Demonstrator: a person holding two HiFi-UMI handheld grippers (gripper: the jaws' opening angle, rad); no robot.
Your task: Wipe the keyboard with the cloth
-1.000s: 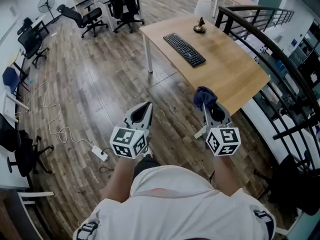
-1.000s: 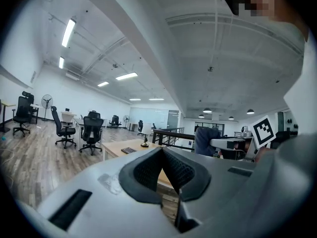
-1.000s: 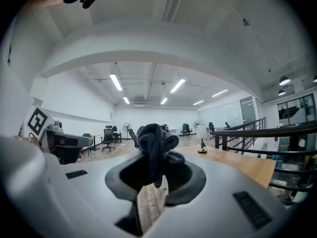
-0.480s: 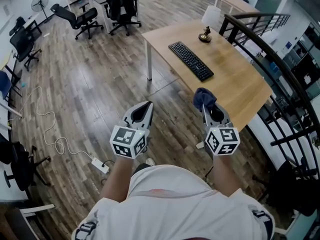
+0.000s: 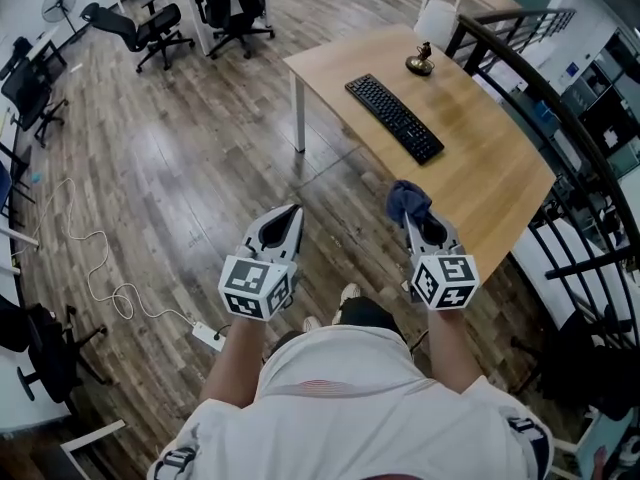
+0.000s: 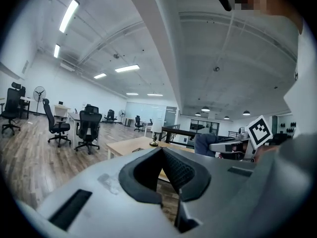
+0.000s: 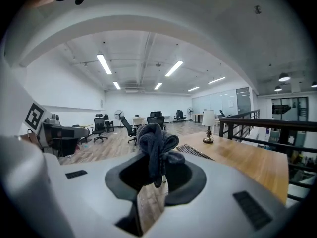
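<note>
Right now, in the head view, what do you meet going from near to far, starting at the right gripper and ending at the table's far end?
right gripper → cloth → keyboard → lamp

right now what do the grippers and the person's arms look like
The left gripper and right gripper are pale grey, wedge-shaped shells with black ribbed jaw pads. Each carries a white cube with black square markers at its rear. No cables show. The person wears a white short-sleeved shirt with dark sleeve print.
</note>
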